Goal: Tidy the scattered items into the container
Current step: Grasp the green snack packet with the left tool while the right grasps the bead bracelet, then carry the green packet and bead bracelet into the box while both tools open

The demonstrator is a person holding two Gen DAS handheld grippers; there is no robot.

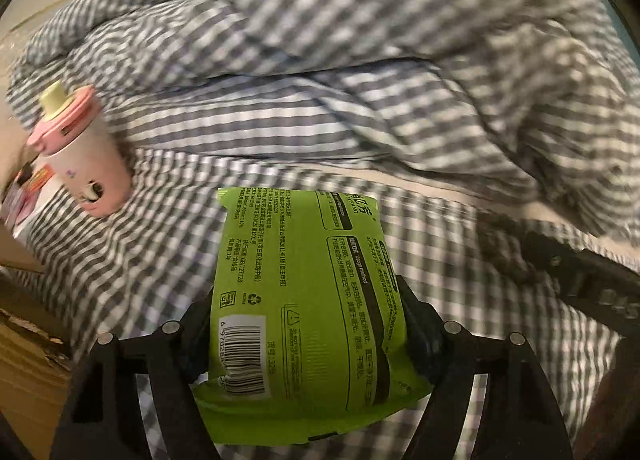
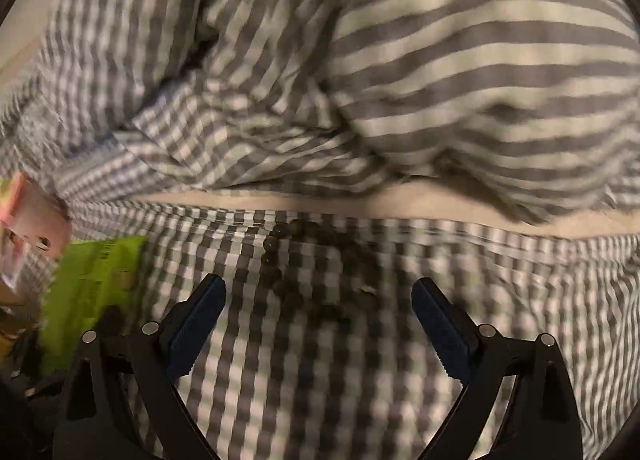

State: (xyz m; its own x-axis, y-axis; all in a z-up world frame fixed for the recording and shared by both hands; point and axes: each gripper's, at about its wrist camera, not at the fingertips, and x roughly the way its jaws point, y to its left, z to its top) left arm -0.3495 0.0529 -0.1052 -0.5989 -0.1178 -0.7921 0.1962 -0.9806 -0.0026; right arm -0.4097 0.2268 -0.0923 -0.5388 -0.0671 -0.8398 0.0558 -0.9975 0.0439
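Green packet [image 1: 304,312] clamped in left hand-held gripper [image 1: 308,324]; right hand-held gripper [image 2: 319,300] spread apart above bead string [image 2: 280,260].

A bed [image 2: 320,380] in checked sheets is carrying a rumpled quilt [image 1: 360,60], a cup [image 1: 86,164] far left, and beads [image 2: 280,260].

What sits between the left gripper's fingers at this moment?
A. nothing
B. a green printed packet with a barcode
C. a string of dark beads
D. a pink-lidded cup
B: in the left wrist view the green packet fills the gap of the left gripper, with both fingers against its sides; the pink-lidded cup lies apart on the checked bedding.
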